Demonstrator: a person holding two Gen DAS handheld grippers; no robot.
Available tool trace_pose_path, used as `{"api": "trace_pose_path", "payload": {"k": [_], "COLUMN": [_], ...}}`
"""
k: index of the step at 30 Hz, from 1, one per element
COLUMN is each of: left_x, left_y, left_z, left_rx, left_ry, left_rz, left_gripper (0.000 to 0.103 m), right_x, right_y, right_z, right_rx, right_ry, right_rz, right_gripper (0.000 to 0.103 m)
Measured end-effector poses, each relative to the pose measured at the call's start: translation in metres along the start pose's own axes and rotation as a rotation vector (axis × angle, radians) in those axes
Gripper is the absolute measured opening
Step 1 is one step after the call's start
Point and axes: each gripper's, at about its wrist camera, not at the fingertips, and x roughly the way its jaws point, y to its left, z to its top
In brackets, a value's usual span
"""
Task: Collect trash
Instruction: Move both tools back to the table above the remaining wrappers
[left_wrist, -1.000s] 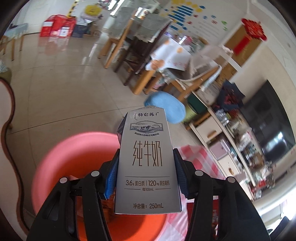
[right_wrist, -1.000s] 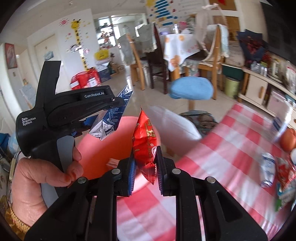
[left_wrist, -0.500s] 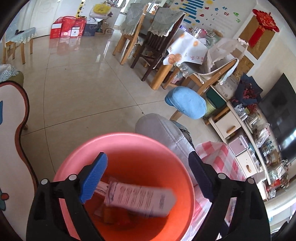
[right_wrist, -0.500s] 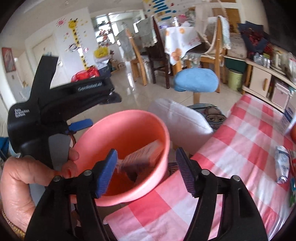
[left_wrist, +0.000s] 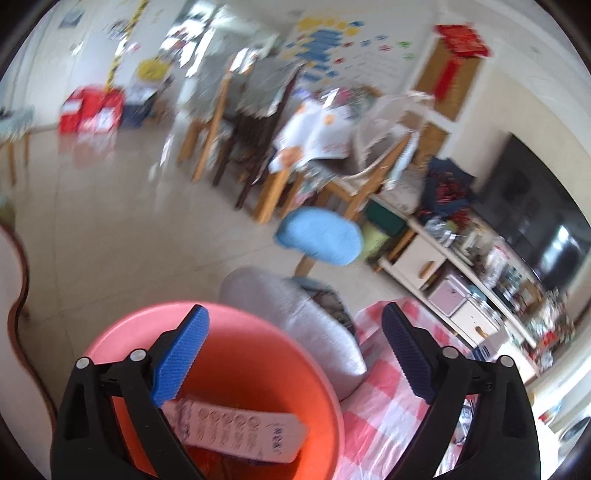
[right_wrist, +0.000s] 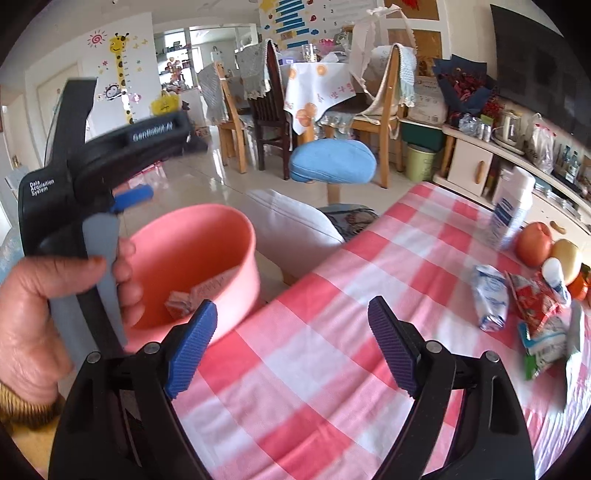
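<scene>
A pink bin (left_wrist: 258, 369) stands beside the checked table; the milk carton (left_wrist: 236, 432) lies inside it. My left gripper (left_wrist: 295, 354) is open and empty above the bin's rim. My right gripper (right_wrist: 291, 347) is open and empty over the table's left end, next to the bin (right_wrist: 207, 258). Wrappers lie at the table's right: a white-blue packet (right_wrist: 489, 295), a red wrapper (right_wrist: 532, 299) and a white-green packet (right_wrist: 543, 347). The left gripper's body (right_wrist: 92, 192) shows in the right wrist view, held in a hand.
A red-and-white checked tablecloth (right_wrist: 332, 332) covers the table. A white bottle (right_wrist: 511, 210), an apple (right_wrist: 532, 243) and other fruit stand at its far right. A grey cushion (right_wrist: 291, 229) and a blue stool (right_wrist: 332, 166) are beyond the bin.
Both grippers opened and dropped the milk carton and the red wrapper into the bin. The right gripper has since swung right, toward the table.
</scene>
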Motion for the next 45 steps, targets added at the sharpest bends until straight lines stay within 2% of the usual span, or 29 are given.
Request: {"api": "trace_pose_path", "payload": {"k": [3, 8, 13, 21, 32, 40, 45], "left_x": [-0.002, -0.005, -0.006, -0.004, -0.003, 0.005, 0.008], "left_y": [-0.023, -0.051, -0.079, -0.110, -0.120, -0.135, -0.145], "left_z": [-0.004, -0.015, -0.026, -0.042, -0.050, -0.060, -0.069], "left_rx": [0.077, 0.150, 0.245, 0.346, 0.364, 0.378, 0.412], "left_ry": [-0.029, -0.025, 0.010, 0.079, 0.093, 0.159, 0.166], "left_rz": [-0.036, -0.089, -0.132, -0.139, -0.185, -0.191, -0.189], "left_gripper": [0.095, 0.096, 0.096, 0.096, 0.096, 0.096, 0.096], "right_x": [-0.007, -0.019, -0.029, -0.041, -0.055, -0.068, -0.075], "right_y": [-0.010, -0.030, -0.044, -0.062, -0.072, -0.083, -0.095], "right_z": [-0.007, -0.021, -0.029, -0.037, -0.043, -0.047, -0.051], "right_rx": [0.016, 0.048, 0.069, 0.090, 0.061, 0.064, 0.090], "right_ry": [0.000, -0.004, -0.010, -0.010, -0.014, -0.026, -0.041], "right_rz": [-0.021, -0.051, -0.088, -0.106, -0.120, -0.123, -0.125], "right_gripper": [0.085, 0.086, 0.093, 0.094, 0.094, 0.094, 0.094]}}
